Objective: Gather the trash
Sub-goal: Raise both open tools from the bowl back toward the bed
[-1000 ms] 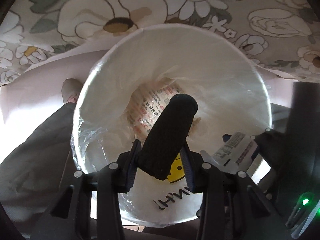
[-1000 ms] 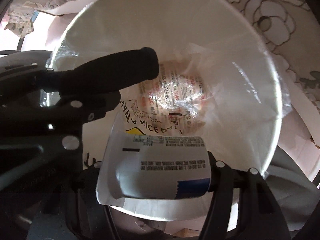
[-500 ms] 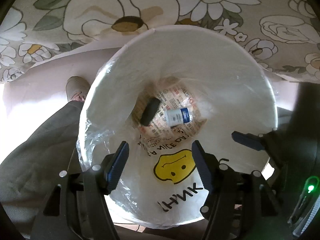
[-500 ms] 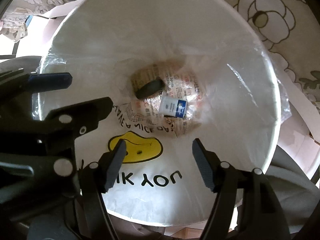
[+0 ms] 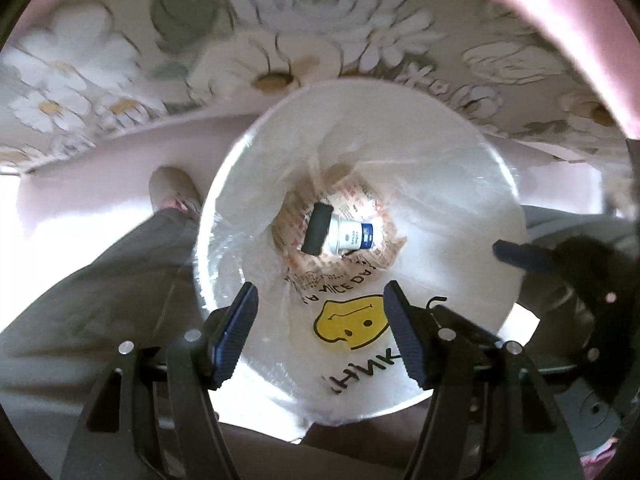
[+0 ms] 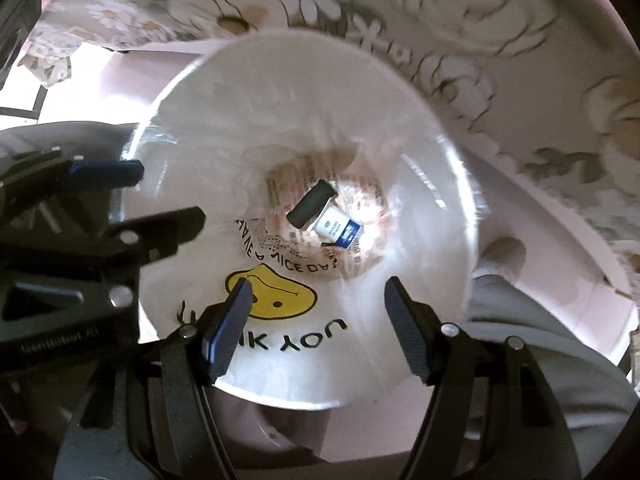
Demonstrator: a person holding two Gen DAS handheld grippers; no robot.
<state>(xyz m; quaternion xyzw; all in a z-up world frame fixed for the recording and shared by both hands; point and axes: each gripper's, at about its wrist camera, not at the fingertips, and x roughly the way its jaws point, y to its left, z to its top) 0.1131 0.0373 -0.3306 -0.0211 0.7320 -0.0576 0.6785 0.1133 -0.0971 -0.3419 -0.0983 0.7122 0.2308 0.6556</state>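
- Floral cloth with large white and beige blossoms filled the far side of both views, blurred, with a pale pink sheet running along its near edge.
- A white bin, lined with a clear plastic bag, sat below both grippers, its round mouth facing the cameras.
- The liner's near wall carried a yellow smiley face and black lettering, reversed in the left wrist view.
- A grey trouser leg and a shoe showed just beside the bin's left rim in the left wrist view.
- The left gripper hung over the bin's near rim, its blue-padded fingers spread wide and holding nothing.
- The right gripper hung over the same near rim, likewise spread wide and holding nothing; the left gripper's fingers reached in from the left edge of its view.
- At the bottom of the bin, on printed paper, lay a dark cylindrical piece and a small white-and-blue container, touching side by side near the centre.
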